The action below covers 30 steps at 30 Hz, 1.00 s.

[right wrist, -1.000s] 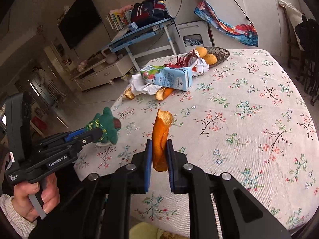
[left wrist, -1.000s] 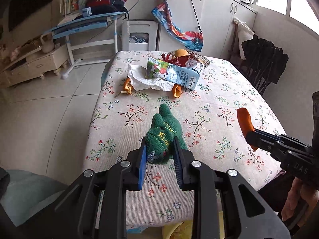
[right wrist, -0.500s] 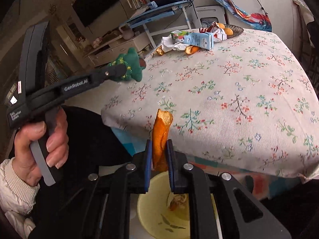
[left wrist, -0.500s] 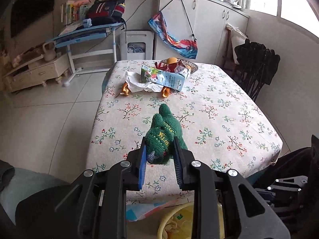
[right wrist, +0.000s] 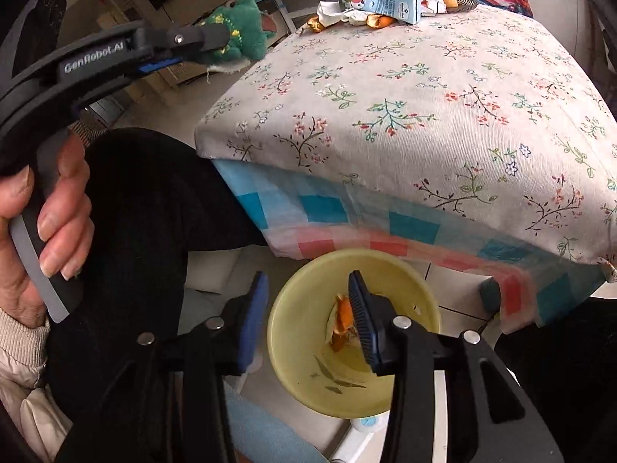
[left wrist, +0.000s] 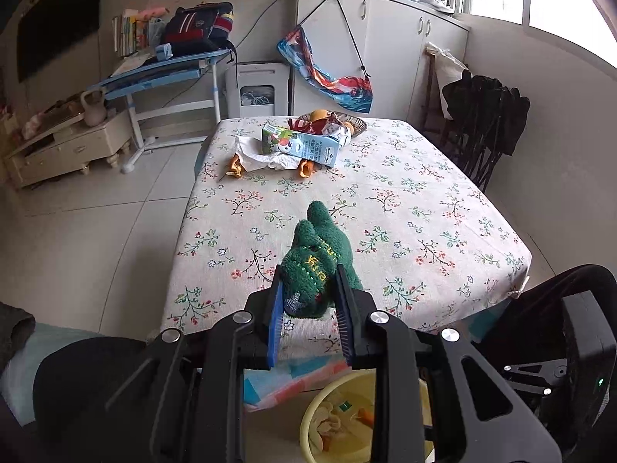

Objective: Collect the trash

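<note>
- While we look down along the right gripper's fingers, our left hand (right wrist: 42, 223) sits at the far left of that view, wrapped around the handle of the left gripper (left wrist: 308, 297).
- We see the left gripper pinching a green plush toy (left wrist: 318, 258) between its pads, held in the air over the near edge of the table (left wrist: 385, 200).
- Further right and lower, the right gripper (right wrist: 306, 312) hangs over the yellow bin (right wrist: 300, 347) on the floor just beside the table's edge; its jaws have just been opening and now stand spread with nothing between them.
- We find the orange peel (right wrist: 343, 320) lying inside the bin, partly hidden behind the right finger.
- At the far end of the floral tablecloth (right wrist: 424, 88) we see a milk carton (right wrist: 389, 5), crumpled white paper (right wrist: 331, 11) and more peel pieces (right wrist: 376, 20) lying together, with a fruit basket (left wrist: 356, 125) just behind them.
</note>
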Available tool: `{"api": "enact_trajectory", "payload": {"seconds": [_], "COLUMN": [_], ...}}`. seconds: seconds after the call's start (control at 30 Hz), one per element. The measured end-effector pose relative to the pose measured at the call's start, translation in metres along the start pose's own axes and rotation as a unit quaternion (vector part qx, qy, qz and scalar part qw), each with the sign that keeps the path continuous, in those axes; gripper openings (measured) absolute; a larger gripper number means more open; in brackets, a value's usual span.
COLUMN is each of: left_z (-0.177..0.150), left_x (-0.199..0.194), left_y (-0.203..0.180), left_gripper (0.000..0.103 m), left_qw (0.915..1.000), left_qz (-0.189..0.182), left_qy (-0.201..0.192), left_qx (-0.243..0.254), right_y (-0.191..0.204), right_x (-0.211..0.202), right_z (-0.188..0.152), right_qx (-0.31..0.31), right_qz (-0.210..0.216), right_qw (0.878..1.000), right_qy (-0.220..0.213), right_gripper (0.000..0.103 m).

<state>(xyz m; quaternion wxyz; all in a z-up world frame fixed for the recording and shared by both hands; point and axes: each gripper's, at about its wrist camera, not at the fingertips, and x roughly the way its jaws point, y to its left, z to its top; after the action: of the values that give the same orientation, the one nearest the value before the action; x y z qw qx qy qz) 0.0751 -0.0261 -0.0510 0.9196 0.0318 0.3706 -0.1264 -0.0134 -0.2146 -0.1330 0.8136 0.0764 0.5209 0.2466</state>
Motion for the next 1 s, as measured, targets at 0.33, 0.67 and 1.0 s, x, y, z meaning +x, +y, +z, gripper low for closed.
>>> {"api": "enact_trajectory", "payload": {"seconds": [0.33,0.67,1.0], "left_z": [-0.031,-0.088,-0.050], "left_x": [-0.005,0.009,-0.028], "left_y": [-0.035,-0.079,-0.044], "left_gripper": [0.023,0.026,0.068], "left_qw": [0.9963,0.9649,0.9942], "left_qz": [-0.042,-0.113,0.021], "left_qy": [0.048,0.179,0.025], "left_qx": [0.058,0.156,0.102], "right_y": [-0.027,-0.039,-0.029], "right_x": [-0.073,-0.096,-0.100], "right_z": [0.002,-0.005,-0.006], "right_qx": [0.067,0.096,0.074], "right_qz": [-0.049,-0.057,-0.089], "right_qw": [0.975,0.959,0.952], "right_qy": [-0.206,-0.261,-0.284], "right_gripper": [0.066,0.069,0.074]}}
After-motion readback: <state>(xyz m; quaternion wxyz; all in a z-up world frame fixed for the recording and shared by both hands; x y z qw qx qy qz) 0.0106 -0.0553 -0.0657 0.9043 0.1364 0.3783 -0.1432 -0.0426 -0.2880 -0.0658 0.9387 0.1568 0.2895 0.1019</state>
